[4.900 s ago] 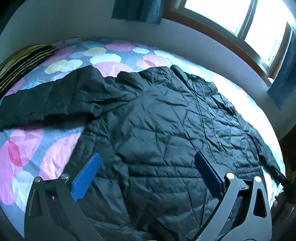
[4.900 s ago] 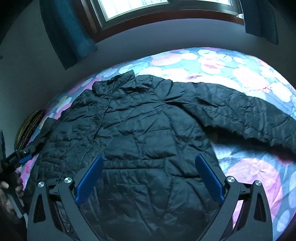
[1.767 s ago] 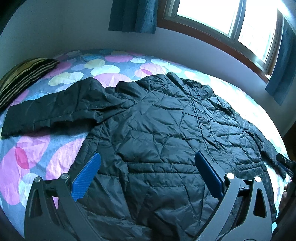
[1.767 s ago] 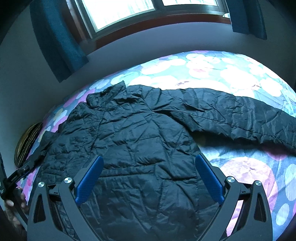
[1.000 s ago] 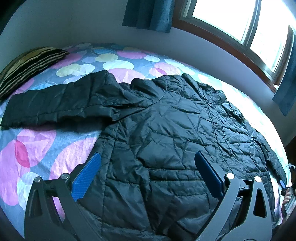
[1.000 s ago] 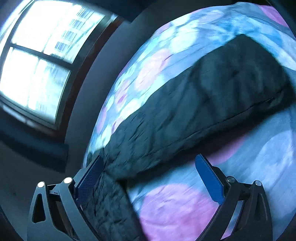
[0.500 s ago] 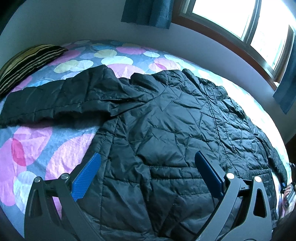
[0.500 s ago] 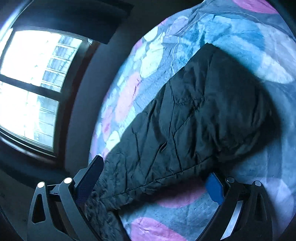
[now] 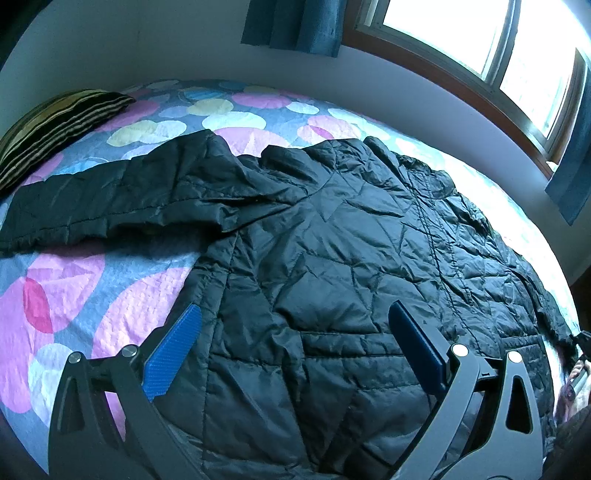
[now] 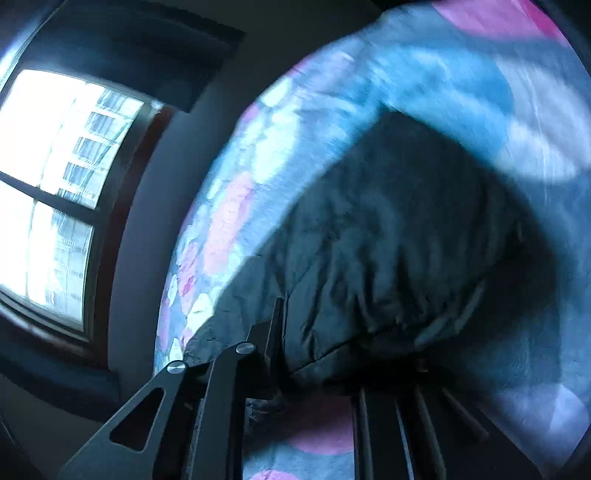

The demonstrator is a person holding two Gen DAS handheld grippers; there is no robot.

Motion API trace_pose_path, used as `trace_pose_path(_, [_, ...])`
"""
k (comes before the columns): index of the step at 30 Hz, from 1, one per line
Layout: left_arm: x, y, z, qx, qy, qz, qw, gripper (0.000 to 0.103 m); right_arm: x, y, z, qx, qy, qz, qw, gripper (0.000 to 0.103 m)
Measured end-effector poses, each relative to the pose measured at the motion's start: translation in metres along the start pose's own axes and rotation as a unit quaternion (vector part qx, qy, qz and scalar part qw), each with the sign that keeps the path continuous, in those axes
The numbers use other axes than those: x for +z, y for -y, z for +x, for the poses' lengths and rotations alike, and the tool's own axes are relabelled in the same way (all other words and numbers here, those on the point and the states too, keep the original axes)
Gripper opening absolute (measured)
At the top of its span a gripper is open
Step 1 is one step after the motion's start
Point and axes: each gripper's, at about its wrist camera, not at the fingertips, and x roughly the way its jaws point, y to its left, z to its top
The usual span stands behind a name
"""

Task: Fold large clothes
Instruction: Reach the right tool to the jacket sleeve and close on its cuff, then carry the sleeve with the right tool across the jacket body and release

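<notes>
A large black quilted jacket (image 9: 351, 258) lies spread flat on the bed, one sleeve (image 9: 110, 199) stretched out to the left. My left gripper (image 9: 295, 350) is open and empty, hovering over the jacket's lower body. In the right wrist view my right gripper (image 10: 332, 354) has its jaws closed around the edge of the jacket's other sleeve (image 10: 388, 258), near the cuff. The image there is blurred.
The bed (image 9: 74, 280) has a blue cover with pink and pale circles. A striped pillow (image 9: 55, 125) lies at the far left. A wall with a window (image 9: 480, 44) and blue curtains (image 9: 295, 26) runs behind the bed. A hand shows at the right edge (image 9: 576, 373).
My right gripper has swung away from the jacket body to the right sleeve, come down to it and closed on its edge. The left gripper has barely moved.
</notes>
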Motion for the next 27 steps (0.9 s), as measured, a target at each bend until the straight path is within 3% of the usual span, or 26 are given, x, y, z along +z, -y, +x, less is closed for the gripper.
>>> trace_pose_path(7, [0.002,-0.004,-0.002,0.0,0.003,-0.009,1.0,0.101,-0.026,-0.101,-0.019,0.048,0.017,-0.132,0.99,0.011])
trace_pose_path(14, [0.005,-0.007,-0.007,-0.006,0.008,-0.009,0.9999,0.101,-0.102,-0.22,-0.001,0.104,-0.024,-0.254,0.961,0.01])
trace_pose_path(20, [0.007,-0.006,-0.011,-0.009,0.011,-0.013,0.9998,0.101,-0.2,-0.297,0.023,0.137,-0.074,-0.342,0.926,0.01])
trace_pose_path(27, [0.005,0.0,-0.011,-0.011,0.01,-0.008,0.9999,0.101,-0.322,-0.357,0.061,0.138,-0.142,-0.446,0.873,0.01])
